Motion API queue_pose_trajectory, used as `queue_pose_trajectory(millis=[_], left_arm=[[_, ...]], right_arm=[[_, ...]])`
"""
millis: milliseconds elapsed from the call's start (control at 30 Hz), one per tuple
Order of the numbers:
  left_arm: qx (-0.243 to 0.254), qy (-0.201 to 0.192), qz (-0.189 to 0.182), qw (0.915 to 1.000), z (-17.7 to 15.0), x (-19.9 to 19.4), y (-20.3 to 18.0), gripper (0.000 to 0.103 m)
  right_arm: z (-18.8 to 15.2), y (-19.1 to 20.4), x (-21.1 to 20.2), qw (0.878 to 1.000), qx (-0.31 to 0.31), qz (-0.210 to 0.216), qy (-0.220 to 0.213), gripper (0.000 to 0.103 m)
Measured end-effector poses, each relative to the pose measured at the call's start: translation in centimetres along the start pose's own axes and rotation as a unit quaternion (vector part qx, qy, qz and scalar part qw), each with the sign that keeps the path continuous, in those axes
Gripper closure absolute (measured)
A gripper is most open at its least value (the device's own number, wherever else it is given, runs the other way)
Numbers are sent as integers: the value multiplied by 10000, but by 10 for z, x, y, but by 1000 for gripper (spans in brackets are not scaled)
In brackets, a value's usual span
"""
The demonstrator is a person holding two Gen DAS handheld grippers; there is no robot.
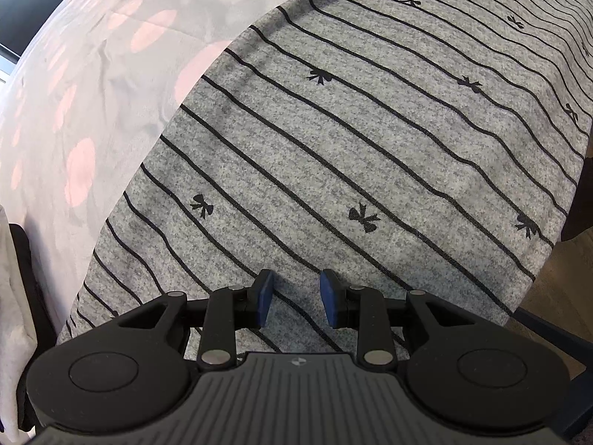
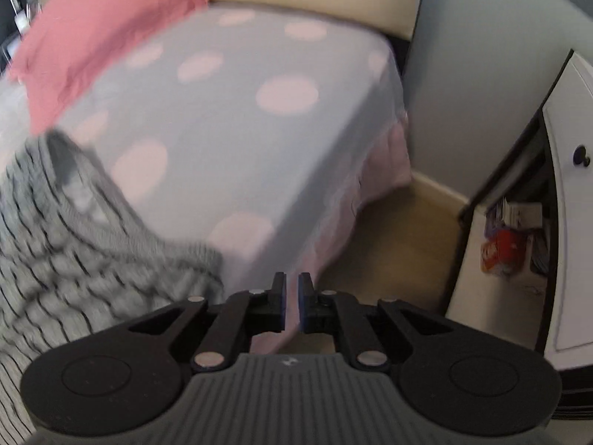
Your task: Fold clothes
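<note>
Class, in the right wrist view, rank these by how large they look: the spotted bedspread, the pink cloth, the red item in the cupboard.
1. Spotted bedspread
2. Pink cloth, though it lies farther from the camera
3. Red item in the cupboard, blurred

One grey striped garment (image 1: 333, 148) lies on one polka-dot bed (image 2: 259, 155). One pink cloth (image 2: 92, 44) lies there too. One white cabinet door (image 2: 570, 204) shows.
</note>
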State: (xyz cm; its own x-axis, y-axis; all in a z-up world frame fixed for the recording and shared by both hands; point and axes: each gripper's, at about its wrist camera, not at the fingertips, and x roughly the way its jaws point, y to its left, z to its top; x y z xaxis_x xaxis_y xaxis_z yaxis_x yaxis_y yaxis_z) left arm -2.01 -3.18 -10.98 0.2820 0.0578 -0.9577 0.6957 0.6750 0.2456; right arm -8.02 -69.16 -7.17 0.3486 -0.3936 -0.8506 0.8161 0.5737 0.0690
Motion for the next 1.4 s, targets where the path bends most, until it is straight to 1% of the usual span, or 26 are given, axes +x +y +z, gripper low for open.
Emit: queue_pose_trajectory(millis=[33,67,100,167,267,367,467,533,567,700,767,800,900,967,1033,1100,1133,1200,1267,1367,1400], left_arm=[[-22,2,-9,10000,-2,0,-4,77],[-47,6,-24,10000,0,2,-7,77],[-72,9,-39,10000,2,4,-10,77],[-146,-42,-114,9998,5,2,-8,77],[-266,-257,-310,9988,6,-14,0,77],[-396,-504,-455,9969,12,-32,5,77],[-455,-657,-459,9957,38,-40,22,77],[-492,-715,-410,9954,51,-42,32,77],[-513,-741,-386,9952,57,-43,38,77],[-796,-791,-364,9930,97,-40,79,77],[-960,-812,-320,9916,124,-31,99,77],[-1038,-818,-293,9908,131,-25,106,77],[-1268,-830,-204,9882,140,-9,122,77],[-1530,-780,-155,9850,135,-1,137,77],[-1906,-627,-109,9796,128,8,153,77],[-2287,-514,-99,9721,125,13,166,77],[-2399,-542,-153,9692,124,13,171,77],[-2569,-642,-299,9638,124,12,179,77],[-2641,-688,-340,9614,124,10,184,77],[-2631,-729,-299,9616,127,9,188,77],[-2632,-740,-288,9615,128,8,189,77]], right_arm=[[2,5,-4,9997,-19,189,-125,93],[3,10,-7,9989,-42,384,-249,90],[5,15,-11,9976,-65,579,-372,84],[8,36,-16,9938,-335,902,-554,74],[19,72,-16,9874,-754,1245,-622,73],[28,106,-7,9841,-879,1467,-480,71],[38,143,1,9807,-1057,1607,-342,71],[47,170,4,9761,-1180,1802,-293,71],[50,184,1,9730,-1261,1912,-291,70],[62,252,-1,9579,-1616,2341,-375,60],[62,287,4,9491,-1770,2580,-369,59],[61,306,8,9449,-1871,2662,-351,59],[54,360,21,9346,-2201,2780,-277,59],[51,393,30,9299,-2331,2838,-204,59],[50,421,40,9298,-2315,2856,-155,58],[50,445,51,9315,-2256,2852,-103,54],[50,457,56,9327,-2224,2839,-75,53],[47,477,65,9335,-2261,2781,-114,47],[44,496,76,9357,-2355,2622,-150,46],[40,511,89,9400,-2398,2426,-113,47],[38,513,90,9393,-2446,2402,-113,49]])
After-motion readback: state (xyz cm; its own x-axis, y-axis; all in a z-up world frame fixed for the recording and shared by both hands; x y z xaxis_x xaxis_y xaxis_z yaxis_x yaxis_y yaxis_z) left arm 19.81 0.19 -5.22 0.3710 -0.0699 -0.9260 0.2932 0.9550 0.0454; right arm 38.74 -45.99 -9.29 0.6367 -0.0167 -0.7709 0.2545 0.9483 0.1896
